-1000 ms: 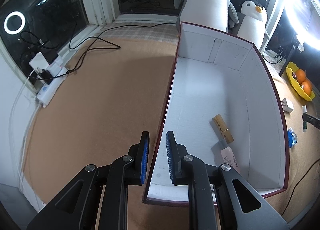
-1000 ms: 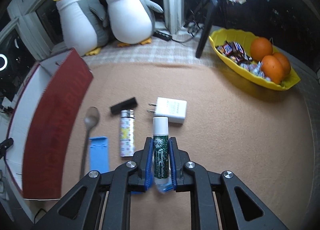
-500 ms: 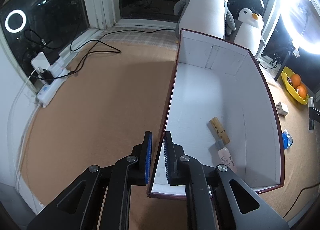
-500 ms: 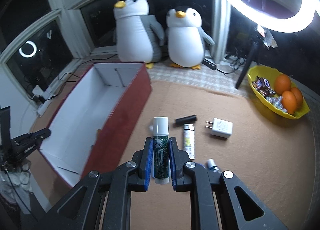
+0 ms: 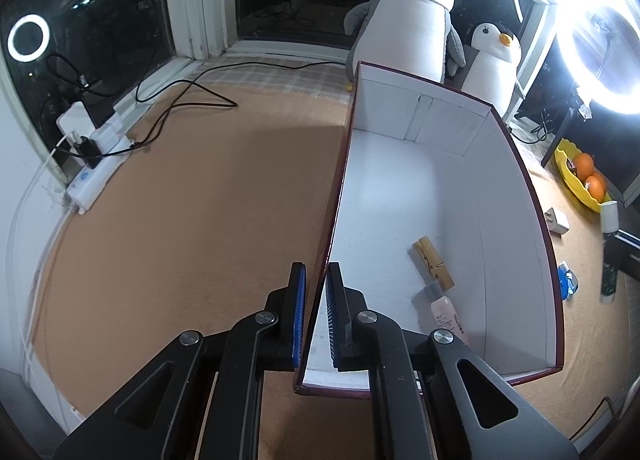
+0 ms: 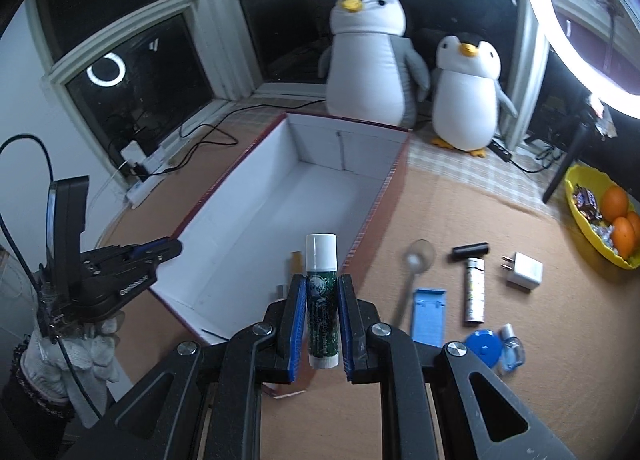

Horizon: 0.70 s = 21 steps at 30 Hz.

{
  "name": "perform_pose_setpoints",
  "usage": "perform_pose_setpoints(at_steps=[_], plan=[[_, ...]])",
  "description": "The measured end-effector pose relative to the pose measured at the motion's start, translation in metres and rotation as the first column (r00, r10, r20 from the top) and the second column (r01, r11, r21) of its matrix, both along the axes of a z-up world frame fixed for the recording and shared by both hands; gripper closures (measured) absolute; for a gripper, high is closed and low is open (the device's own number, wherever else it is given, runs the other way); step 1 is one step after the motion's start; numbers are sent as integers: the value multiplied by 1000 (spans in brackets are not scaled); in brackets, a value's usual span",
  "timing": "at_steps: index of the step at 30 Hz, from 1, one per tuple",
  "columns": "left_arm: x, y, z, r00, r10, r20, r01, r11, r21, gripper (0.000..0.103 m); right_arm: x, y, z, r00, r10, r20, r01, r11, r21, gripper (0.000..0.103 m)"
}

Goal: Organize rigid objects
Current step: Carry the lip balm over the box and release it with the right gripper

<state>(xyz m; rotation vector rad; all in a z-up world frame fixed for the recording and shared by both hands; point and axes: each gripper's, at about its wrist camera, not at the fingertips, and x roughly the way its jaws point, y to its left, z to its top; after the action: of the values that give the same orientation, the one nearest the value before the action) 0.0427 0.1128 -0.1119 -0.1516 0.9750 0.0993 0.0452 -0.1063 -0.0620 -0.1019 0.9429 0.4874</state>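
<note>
The lip balm tube [image 6: 321, 296] is clamped upright between the right gripper [image 6: 321, 324]'s blue pads, just above the box [image 6: 256, 220]'s near right wall. It should clear that rim before letting go, landing beside the clothespin [image 5: 433, 263], not on it. The left gripper [image 5: 316, 316] pinches the box's left wall, which should steady it.

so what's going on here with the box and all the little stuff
A person is sorting small items into a red box with a white inside. The left tool is clamped on the box's side wall, steadying it. The right tool holds a green lip balm tube upright near the box. A wooden clothespin already lies inside; a spoon, lighter and charger wait on the table.
</note>
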Motion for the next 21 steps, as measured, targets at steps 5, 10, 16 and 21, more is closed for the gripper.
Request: perform_pose_setpoints(at_steps=[5,10,16,21], plan=[[0,0,0,1000,-9,9,9,1000,-5,97,-4,27,-8,999,37,-5,-37,999,-14,89],[0,0,-1,1000,-18,14,18,1000,1,97,-3,44,-19,998,51,-26,-52,998,-27,89],[1,1,-1,1000,-23,18,23,1000,-1,97,0,55,-30,998,48,-46,-50,998,-37,89],[2,0,-2,1000,-26,14,26,1000,2,97,0,56,-31,998,42,-38,-44,998,-44,84]])
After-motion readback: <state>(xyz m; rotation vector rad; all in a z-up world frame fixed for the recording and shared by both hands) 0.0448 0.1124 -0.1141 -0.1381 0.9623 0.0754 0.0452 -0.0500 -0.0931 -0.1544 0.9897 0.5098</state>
